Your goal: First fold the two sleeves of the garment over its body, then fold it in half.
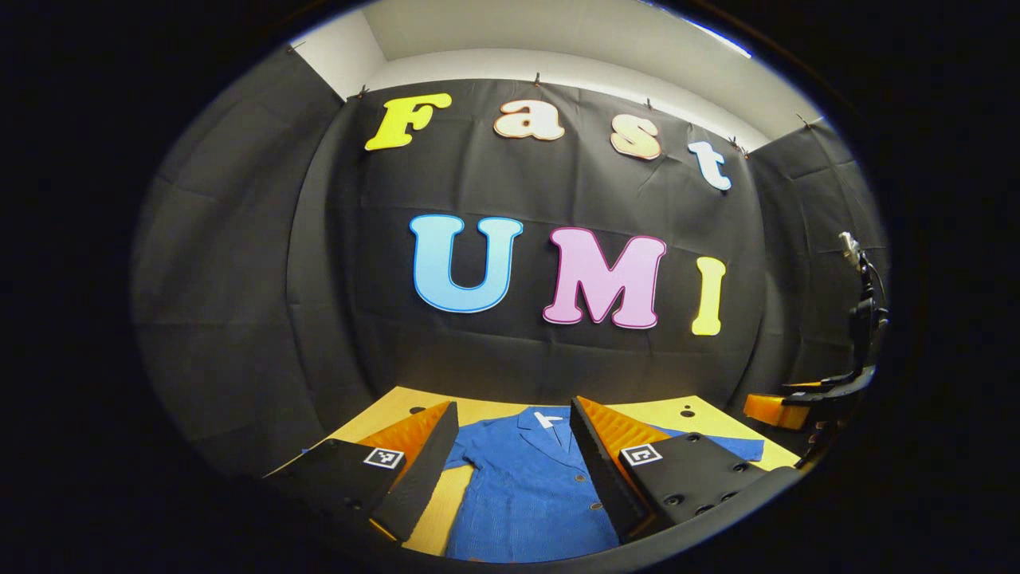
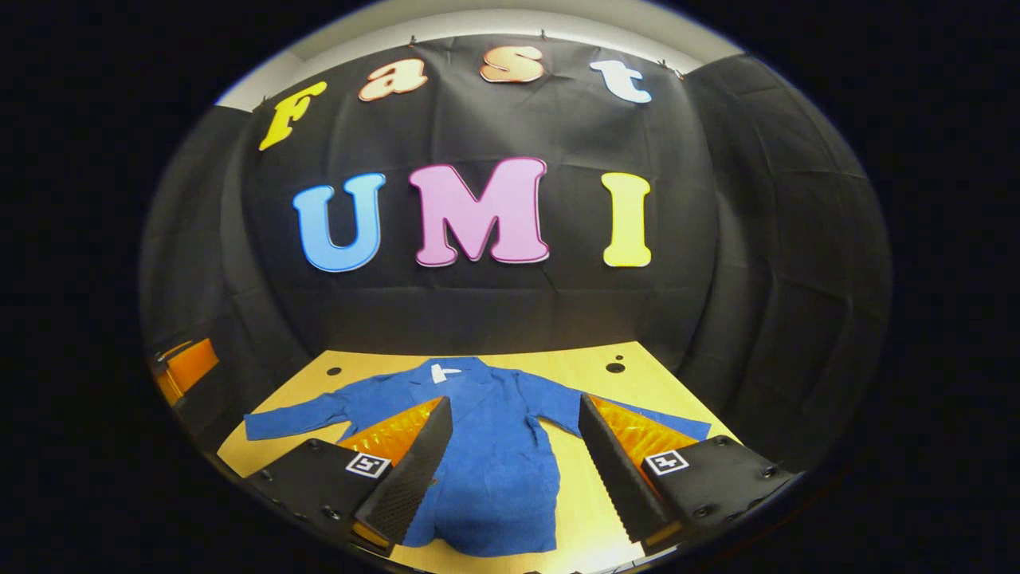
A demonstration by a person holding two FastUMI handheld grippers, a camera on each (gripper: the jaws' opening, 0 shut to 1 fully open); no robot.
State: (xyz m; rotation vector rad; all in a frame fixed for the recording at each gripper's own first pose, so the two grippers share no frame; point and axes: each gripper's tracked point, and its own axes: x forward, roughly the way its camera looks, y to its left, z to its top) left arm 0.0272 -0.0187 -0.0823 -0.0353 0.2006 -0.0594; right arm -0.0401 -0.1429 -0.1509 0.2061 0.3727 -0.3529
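We see the blue garment (image 2: 494,446) flat on the table (image 2: 574,367), sleeves spread; left tool (image 1: 514,466) and right tool (image 2: 514,470) gape above it.

Both grippers are just hanging in the air, not gripping anything. In the left gripper view, the left gripper (image 1: 510,470) has its two fingers spread wide apart, angled forward and slightly down, nothing between them. Same deal in the right gripper view: the right gripper (image 2: 514,470) has its fingers splayed wide with an empty gap in the middle. Off at the far right edge of the left gripper view you can catch part of the other gripper, sitting at about the same height, too cut off to tell much more.
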